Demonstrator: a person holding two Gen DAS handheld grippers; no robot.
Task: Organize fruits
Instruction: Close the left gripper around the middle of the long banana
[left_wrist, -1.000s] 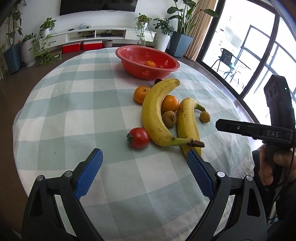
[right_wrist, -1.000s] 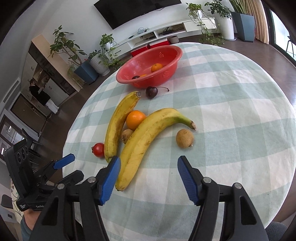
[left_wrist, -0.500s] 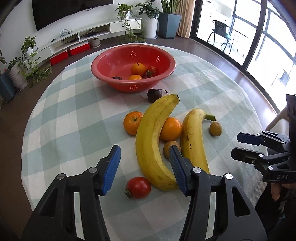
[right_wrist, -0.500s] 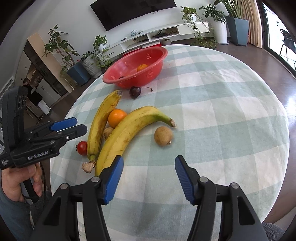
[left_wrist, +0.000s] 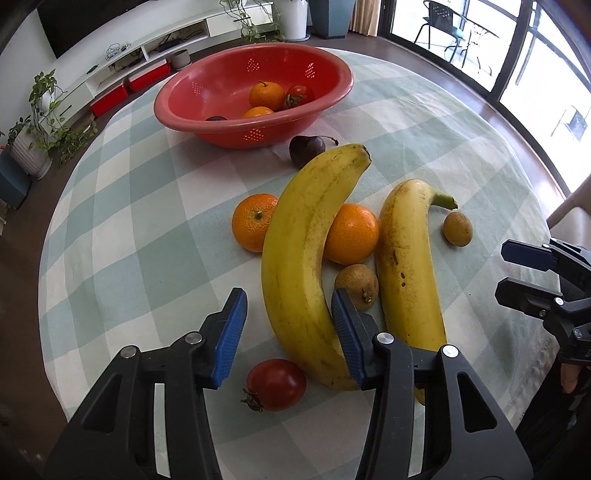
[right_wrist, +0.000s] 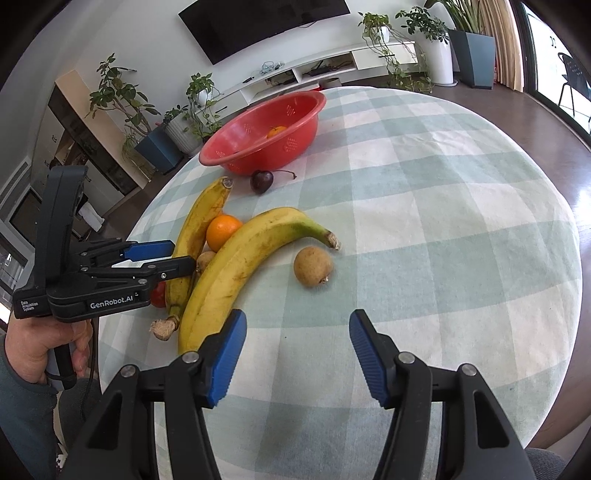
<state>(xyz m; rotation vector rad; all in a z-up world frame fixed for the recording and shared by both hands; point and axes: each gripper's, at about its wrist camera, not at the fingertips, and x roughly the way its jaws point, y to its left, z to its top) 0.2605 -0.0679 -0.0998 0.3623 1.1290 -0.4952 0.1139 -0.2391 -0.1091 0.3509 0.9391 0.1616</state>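
Checked green-and-white cloth (left_wrist: 122, 229) over round table — TV unit (right_wrist: 325, 66), potted plants (right_wrist: 114, 96) behind. Left gripper (left_wrist: 284, 332) low, spread, straddling larger banana (left_wrist: 306, 251) near tomato (left_wrist: 276, 384). Right gripper (right_wrist: 295, 350) spread, empty — hovering short of brown fruit (right_wrist: 313, 266). Red bowl (left_wrist: 207, 118) beyond.

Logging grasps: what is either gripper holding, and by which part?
Nothing. The left gripper is open astride the banana; the right gripper is open over bare cloth.
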